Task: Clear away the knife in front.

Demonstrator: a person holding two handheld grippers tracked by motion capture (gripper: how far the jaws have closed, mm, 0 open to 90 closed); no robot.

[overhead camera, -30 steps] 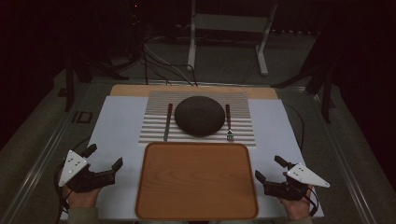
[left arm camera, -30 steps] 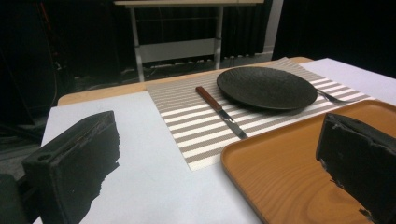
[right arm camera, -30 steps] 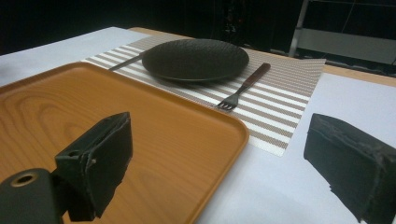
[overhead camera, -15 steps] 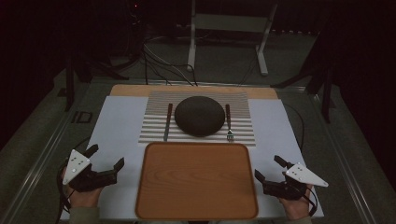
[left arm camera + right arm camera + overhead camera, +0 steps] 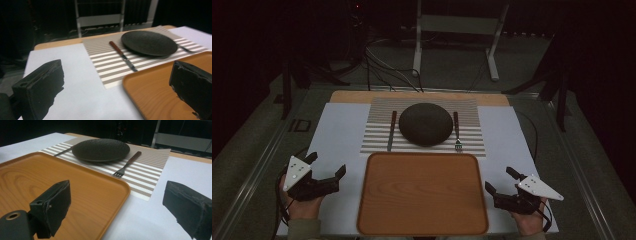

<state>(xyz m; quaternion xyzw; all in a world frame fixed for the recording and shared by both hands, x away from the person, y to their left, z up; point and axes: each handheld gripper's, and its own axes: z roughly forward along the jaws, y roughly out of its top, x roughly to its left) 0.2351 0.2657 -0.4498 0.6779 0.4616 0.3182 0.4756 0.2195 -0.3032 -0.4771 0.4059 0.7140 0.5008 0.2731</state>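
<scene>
A brown wooden tray [image 5: 422, 192] lies empty at the table's near middle. Behind it a striped placemat [image 5: 469, 141] carries a dark round plate [image 5: 425, 123], a knife [image 5: 391, 130] to its left and a fork [image 5: 457, 131] to its right. My left gripper [image 5: 326, 166] rests open over the white sheet left of the tray, jaws wide apart, nothing between them. My right gripper [image 5: 501, 181] stands open right of the tray, also with nothing in it. The left gripper view shows the knife [image 5: 122, 55], plate [image 5: 149, 42] and tray [image 5: 155, 92]. The right gripper view shows the fork [image 5: 127, 165], plate [image 5: 101, 149] and tray [image 5: 50, 180].
A white sheet [image 5: 337, 145] covers most of the tabletop around the placemat and tray. Beyond the table's far edge stand a white metal frame [image 5: 457, 35] and loose cables [image 5: 387, 70] on the dark floor.
My left gripper has shifted slightly forward and rightward toward the tray. The right gripper has barely moved.
</scene>
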